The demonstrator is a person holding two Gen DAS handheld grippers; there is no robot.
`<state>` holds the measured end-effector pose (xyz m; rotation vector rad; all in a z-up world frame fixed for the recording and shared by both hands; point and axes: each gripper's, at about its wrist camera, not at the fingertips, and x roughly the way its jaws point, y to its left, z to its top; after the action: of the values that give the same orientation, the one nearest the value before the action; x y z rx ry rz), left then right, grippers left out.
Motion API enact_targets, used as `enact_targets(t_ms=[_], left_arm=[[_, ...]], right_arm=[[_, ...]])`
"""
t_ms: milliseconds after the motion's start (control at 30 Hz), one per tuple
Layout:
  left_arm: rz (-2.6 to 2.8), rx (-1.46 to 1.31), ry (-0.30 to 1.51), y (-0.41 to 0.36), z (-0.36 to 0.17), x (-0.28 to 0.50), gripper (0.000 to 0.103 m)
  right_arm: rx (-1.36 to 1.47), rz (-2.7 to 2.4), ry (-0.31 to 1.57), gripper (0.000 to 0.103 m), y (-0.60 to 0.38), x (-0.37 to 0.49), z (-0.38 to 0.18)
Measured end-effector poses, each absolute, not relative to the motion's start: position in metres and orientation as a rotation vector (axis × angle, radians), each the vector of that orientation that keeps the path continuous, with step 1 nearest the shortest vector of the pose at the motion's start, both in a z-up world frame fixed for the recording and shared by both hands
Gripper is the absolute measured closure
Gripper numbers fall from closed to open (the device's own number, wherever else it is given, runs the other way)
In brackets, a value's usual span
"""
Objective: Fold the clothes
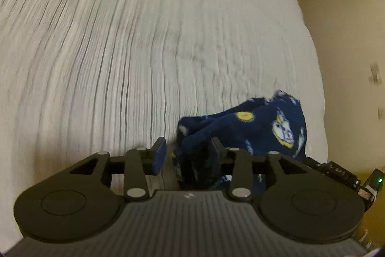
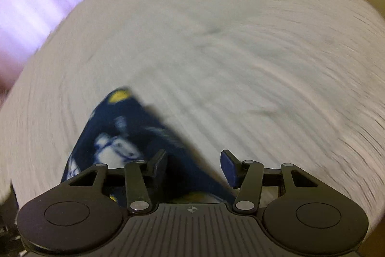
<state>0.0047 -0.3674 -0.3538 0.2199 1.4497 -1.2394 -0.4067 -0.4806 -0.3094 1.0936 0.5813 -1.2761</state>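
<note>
Left tool: jaws stand apart, with a bunch of navy cloth between them. The cloth lies against the right finger and clear of the left pad, so the jaws are released, not clamped. Whether any fold is pinched lower down cannot be told.

Right tool: jaws stand wide apart. The cloth passes under the left finger and runs down through the gap toward the tool body. The right pad is bare. This tool grips nothing.

The cloth is a small navy garment with white and yellow prints. It lies crumpled on a ribbed white sheet, at lower right of the left view and lower left of the right view. It is not flat and shows no clean fold line.

Step in hand, as a judgement: both tools sit at the garment with jaws apart, which fits either closing in to take hold of it or having just let it go. The pictures do not settle which.

Any further fold calls for the cloth to be spread flat and an edge or corner found.

Limits: both views are motion-blurred. The garment type, its edges and its lower part behind the tool bodies are hidden. The surface under the sheet cannot be identified.
</note>
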Motion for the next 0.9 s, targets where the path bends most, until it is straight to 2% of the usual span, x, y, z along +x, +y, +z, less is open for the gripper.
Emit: enact_targets(t_ms=[67, 167, 300, 533, 667, 733, 767, 800, 833, 867, 900], left_arm=[[-1.284, 0.258, 1.412, -0.386, -0.348, 0.011, 0.057], [-1.356, 0.3, 1.374, -0.421, -0.344, 0.014, 0.051], [-1.501, 0.304, 1.433, -0.5, -0.354, -0.014, 0.048], [-1.627, 0.433, 1.5, -0.576, -0.373, -0.071, 0.045], [-1.696, 0.51, 1.535, -0.619, -0.383, -0.103, 0.044], [-1.746, 0.551, 1.543, -0.632, -0.388, -0.12, 0.052], [-1.781, 0.572, 1.539, -0.634, -0.391, -0.128, 0.064], [-1.815, 0.588, 1.521, -0.634, -0.392, -0.135, 0.09], [-1.849, 0.604, 1.5, -0.634, -0.394, -0.143, 0.1], [-1.874, 0.6, 1.464, -0.634, -0.394, -0.145, 0.103], [-1.897, 0.594, 1.426, -0.633, -0.394, -0.147, 0.103]], right_arm=[[1.186, -1.336, 0.494, 0.05, -0.46, -0.433, -0.309], [1.333, -1.397, 0.337, 0.05, -0.432, -0.459, -0.315], [1.504, -1.439, 0.096, 0.05, -0.413, -0.47, -0.329], [1.768, -1.473, -0.345, 0.05, -0.379, -0.49, -0.354], [1.726, -1.522, -0.294, 0.051, -0.378, -0.488, -0.354], [1.704, -1.547, -0.269, 0.051, -0.377, -0.487, -0.353], [1.693, -1.559, -0.257, 0.051, -0.377, -0.486, -0.353], [1.682, -1.571, -0.244, 0.051, -0.376, -0.486, -0.353], [1.671, -1.582, -0.232, 0.051, -0.376, -0.485, -0.353], [1.66, -1.594, -0.219, 0.073, -0.376, -0.485, -0.353], [1.648, -1.606, -0.206, 0.086, -0.375, -0.484, -0.352]])
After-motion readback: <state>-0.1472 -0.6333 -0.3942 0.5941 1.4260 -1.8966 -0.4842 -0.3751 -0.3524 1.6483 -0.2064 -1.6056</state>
